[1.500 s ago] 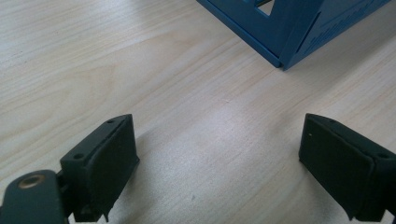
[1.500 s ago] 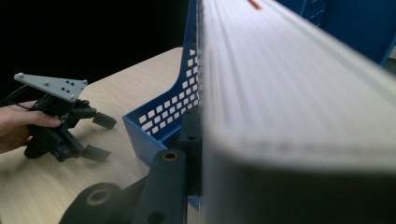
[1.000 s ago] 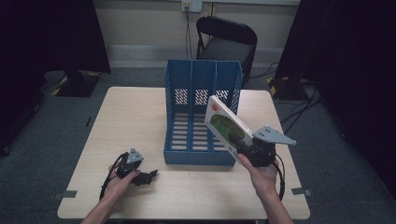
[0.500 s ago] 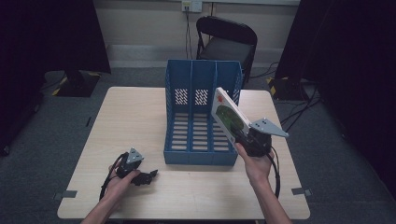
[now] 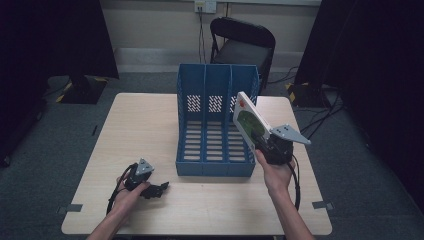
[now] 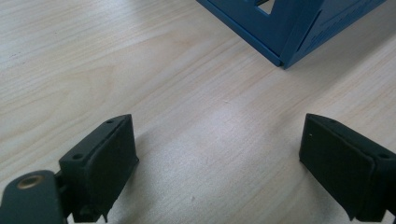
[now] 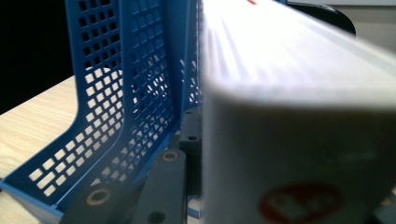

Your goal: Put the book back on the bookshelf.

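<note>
High view: right claw [image 5: 262, 141] clamps white book [image 5: 248, 121]; left claw [image 5: 161, 188] gapes.

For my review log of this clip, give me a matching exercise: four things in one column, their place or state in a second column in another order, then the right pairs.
Things:
1. left claw
2. right claw
3. blue file rack
4. black chair

Place or state:
A. stands on the floor behind the table
B. open, low over the wooden table, holding nothing
C. stands at the middle of the table, three slots
D. shut on a white book, held tilted beside the rack's right side

Pairs: 1-B, 2-D, 3-C, 4-A
</note>
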Motion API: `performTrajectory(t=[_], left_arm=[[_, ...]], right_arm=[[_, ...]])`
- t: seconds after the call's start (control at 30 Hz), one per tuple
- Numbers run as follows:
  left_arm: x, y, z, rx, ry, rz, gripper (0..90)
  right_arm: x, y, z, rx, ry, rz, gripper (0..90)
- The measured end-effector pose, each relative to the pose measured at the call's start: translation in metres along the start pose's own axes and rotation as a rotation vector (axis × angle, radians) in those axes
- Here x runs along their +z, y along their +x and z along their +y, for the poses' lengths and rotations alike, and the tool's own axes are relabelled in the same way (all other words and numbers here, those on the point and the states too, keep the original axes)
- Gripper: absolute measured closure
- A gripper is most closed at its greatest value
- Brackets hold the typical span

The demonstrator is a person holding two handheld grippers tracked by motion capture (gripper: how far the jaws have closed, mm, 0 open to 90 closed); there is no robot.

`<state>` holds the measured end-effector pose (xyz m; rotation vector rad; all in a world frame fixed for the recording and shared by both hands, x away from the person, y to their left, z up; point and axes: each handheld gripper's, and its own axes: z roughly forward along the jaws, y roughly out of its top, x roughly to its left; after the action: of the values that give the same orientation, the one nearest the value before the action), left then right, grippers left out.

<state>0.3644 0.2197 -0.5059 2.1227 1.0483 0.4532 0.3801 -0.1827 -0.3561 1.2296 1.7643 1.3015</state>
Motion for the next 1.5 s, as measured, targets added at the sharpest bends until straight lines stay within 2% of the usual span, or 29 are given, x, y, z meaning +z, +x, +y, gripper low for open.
performTrajectory(t=[0.17, 0.53, 0.97, 1.2, 1.33, 1.5], left_arm=[[0.000, 0.000, 0.000, 0.000, 0.000, 0.000, 10.3], [0.000, 0.000, 0.000, 0.001, 0.000, 0.000, 10.2], [0.000, 0.000, 0.000, 0.000, 0.000, 0.000, 10.2], [0.000, 0.000, 0.000, -0.002, 0.000, -0.002, 10.2], [0.000, 0.000, 0.000, -0.001, 0.000, -0.001, 10.2], [0.000, 0.000, 0.000, 0.002, 0.000, 0.000, 10.1]], right_arm=[[0.013, -0.002, -0.001, 0.016, 0.004, -0.036, 76.7], [0.042, 0.002, -0.006, 0.029, 0.031, -0.072, 76.7], [0.069, 0.003, -0.023, 0.030, 0.079, -0.071, 76.7], [0.074, 0.001, -0.039, 0.039, 0.111, -0.071, 76.6], [0.076, 0.000, -0.042, 0.034, 0.124, -0.072, 76.6], [0.081, 0.000, -0.046, 0.043, 0.151, -0.052, 76.3]])
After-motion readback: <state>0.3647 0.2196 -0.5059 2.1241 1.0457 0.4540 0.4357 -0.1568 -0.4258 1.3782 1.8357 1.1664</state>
